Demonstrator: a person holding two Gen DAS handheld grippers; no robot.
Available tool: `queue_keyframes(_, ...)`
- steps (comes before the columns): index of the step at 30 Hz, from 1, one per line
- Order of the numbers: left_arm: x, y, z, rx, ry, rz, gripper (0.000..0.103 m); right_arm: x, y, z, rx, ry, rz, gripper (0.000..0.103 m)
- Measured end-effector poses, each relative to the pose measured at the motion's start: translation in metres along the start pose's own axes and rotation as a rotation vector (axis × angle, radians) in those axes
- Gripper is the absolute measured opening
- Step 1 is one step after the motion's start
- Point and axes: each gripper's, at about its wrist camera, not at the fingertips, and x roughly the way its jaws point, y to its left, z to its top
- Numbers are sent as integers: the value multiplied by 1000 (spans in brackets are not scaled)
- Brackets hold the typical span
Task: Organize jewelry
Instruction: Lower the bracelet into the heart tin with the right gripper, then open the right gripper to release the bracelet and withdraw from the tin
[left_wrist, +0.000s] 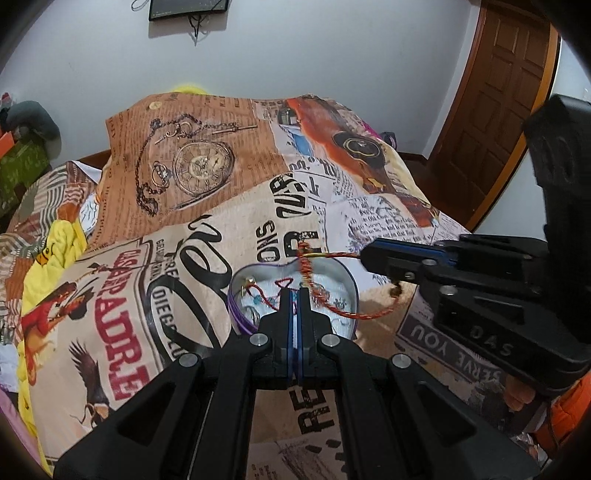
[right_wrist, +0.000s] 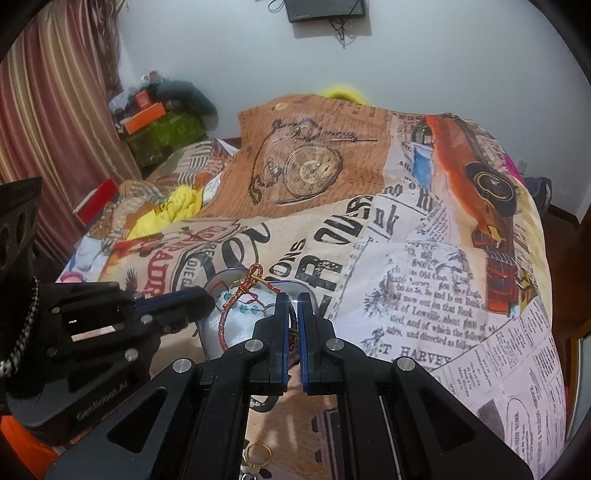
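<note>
A heart-shaped tin (left_wrist: 345, 275) with white padding lies on the printed bedspread and holds beaded and corded jewelry. My left gripper (left_wrist: 294, 291) is shut over the tin, pinching a thin red cord (left_wrist: 260, 291). My right gripper (right_wrist: 293, 295) is shut on a red and gold braided bracelet (right_wrist: 236, 295), which hangs from its tips over the tin (right_wrist: 207, 334). In the left wrist view the right gripper (left_wrist: 364, 254) comes in from the right with the bracelet (left_wrist: 354, 315) looping over the tin's rim. In the right wrist view the left gripper (right_wrist: 210, 297) reaches in from the left.
The bedspread (left_wrist: 258, 206) covers the bed. A gold ring (right_wrist: 258, 454) lies near the bottom edge of the right wrist view. Boxes (right_wrist: 147, 114) are stacked by the striped curtain at the back left. A wooden door (left_wrist: 495, 96) stands at the right.
</note>
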Motion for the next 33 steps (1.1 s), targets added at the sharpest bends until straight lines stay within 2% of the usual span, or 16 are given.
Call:
queue_keyframes(18, -4, 16, -12, -19, 18, 31, 1, 31, 23, -4, -84, 94, 9, 4)
queue_keyframes(30, -13, 11, -13, -14, 22, 44, 3, 22, 28, -5, -98, 122, 41, 5)
queue_keyframes(33, -18, 8, -13, -13, 18, 47, 8, 16, 27, -5, -93, 122, 38, 9)
